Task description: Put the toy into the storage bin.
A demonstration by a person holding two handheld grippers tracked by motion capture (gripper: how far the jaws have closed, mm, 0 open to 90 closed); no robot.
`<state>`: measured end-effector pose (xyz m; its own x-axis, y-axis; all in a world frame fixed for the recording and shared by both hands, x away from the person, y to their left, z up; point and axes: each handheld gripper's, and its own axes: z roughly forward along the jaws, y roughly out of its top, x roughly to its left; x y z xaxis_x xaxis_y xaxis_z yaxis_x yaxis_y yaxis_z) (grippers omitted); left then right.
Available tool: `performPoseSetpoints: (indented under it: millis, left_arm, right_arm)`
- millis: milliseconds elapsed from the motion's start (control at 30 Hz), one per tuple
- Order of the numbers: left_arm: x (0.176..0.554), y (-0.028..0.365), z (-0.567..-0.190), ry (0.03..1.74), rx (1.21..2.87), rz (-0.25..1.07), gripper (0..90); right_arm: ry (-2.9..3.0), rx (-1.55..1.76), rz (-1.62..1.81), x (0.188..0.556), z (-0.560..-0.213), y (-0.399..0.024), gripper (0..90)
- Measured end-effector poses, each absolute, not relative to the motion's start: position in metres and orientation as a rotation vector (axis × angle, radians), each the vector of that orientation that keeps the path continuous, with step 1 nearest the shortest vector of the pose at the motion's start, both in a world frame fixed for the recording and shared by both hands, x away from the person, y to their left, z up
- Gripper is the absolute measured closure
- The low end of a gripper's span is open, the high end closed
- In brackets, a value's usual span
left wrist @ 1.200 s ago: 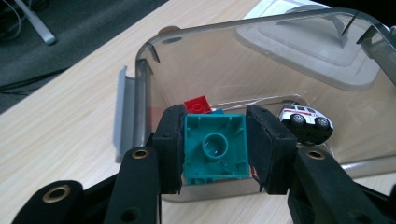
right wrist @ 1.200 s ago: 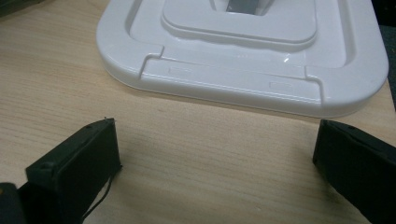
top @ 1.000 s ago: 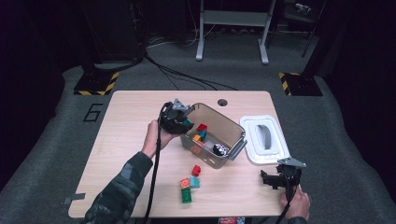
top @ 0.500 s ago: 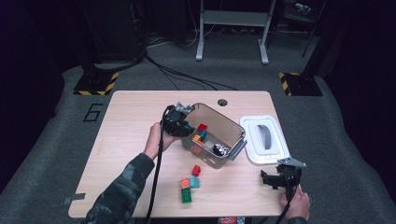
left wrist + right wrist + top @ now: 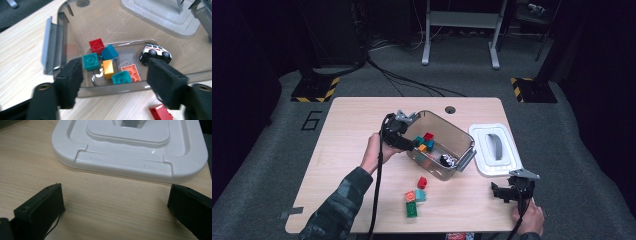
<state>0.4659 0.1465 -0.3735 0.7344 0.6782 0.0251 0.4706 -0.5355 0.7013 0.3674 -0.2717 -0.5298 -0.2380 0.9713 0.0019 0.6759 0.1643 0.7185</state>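
A clear plastic bin [image 5: 455,131] [image 5: 62,37] holds a red block [image 5: 96,45], a blue one [image 5: 109,52], two teal ones [image 5: 90,61], an orange one [image 5: 108,68], a salmon one [image 5: 132,72] and a toy car [image 5: 447,160] [image 5: 155,53]. My left gripper [image 5: 408,142] [image 5: 116,71] hovers over the bin's left rim; its jaws have just been opening and nothing is held between them. My right gripper [image 5: 501,192] [image 5: 115,195] stands open on the table near the white lid [image 5: 494,150] [image 5: 130,157], with bare wood between its jaws.
In front of the bin on the wooden table [image 5: 347,150] lie a red block [image 5: 422,182] [image 5: 161,113], a salmon and teal pair [image 5: 415,196] and a green block [image 5: 412,210]. A round hole [image 5: 450,109] sits near the far edge.
The left hand has shifted slightly at the bin's rim. The right gripper has kept still.
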Motion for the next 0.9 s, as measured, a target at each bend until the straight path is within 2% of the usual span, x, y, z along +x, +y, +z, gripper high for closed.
performPoseSetpoints:
  millis: [233,533,900]
  left_arm:
    - [0.444,0.158,-0.37,0.854,2.206,0.428,15.6]
    - [0.423,0.173,-0.382,0.859,2.195,0.436,10.9]
    - [0.401,0.184,-0.421,0.868,2.212,0.419,5.7]
  right_arm:
    - [1.982,1.556,0.842,0.367,-0.53,-0.272,0.0]
    - [1.982,1.556,0.841,0.367,-0.53,-0.272,0.0]
    - [1.982,1.556,0.842,0.367,-0.53,-0.272,0.0]
